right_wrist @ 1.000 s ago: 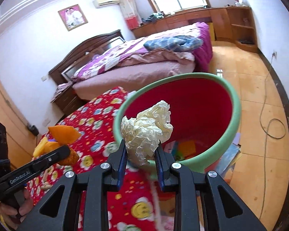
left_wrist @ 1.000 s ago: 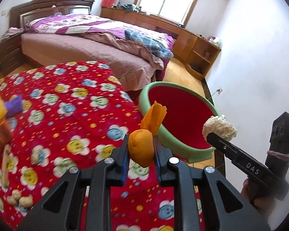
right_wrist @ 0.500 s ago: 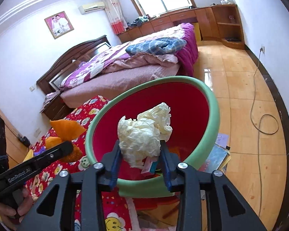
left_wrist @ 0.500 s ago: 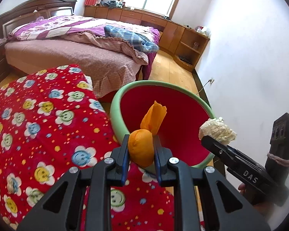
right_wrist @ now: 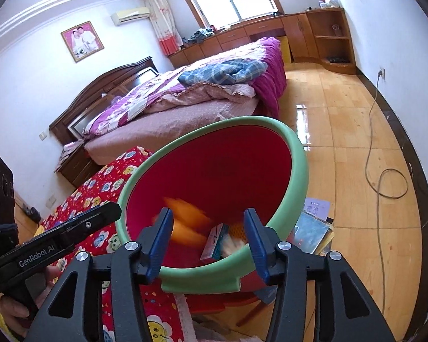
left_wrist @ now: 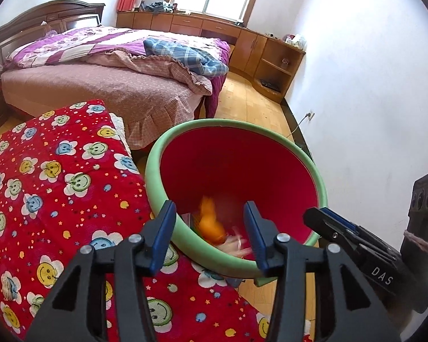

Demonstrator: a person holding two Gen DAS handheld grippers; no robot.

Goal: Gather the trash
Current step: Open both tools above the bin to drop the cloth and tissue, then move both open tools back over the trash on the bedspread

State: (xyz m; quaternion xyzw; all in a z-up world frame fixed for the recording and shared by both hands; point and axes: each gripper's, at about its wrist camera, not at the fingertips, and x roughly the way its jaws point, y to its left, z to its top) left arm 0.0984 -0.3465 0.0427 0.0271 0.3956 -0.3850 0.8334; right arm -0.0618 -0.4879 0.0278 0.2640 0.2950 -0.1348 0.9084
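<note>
A red bin with a green rim stands beside the table with the red flowered cloth. My left gripper hangs over the bin's near rim, its jaws opening with nothing between the pads. The orange peel is a blur, falling inside the bin. My right gripper is also above the bin, its jaws opening and bare. The crumpled paper ball shows as a pale blur low in the bin. A small box lies in the bin's bottom.
A bed with purple bedding fills the far side. Wooden cabinets line the window wall. A power cord loops across the wooden floor. Papers lie on the floor beside the bin.
Both grippers moved over the bin and opened. The orange peel left the left gripper and the paper ball left the right one; both dropped into the bin.
</note>
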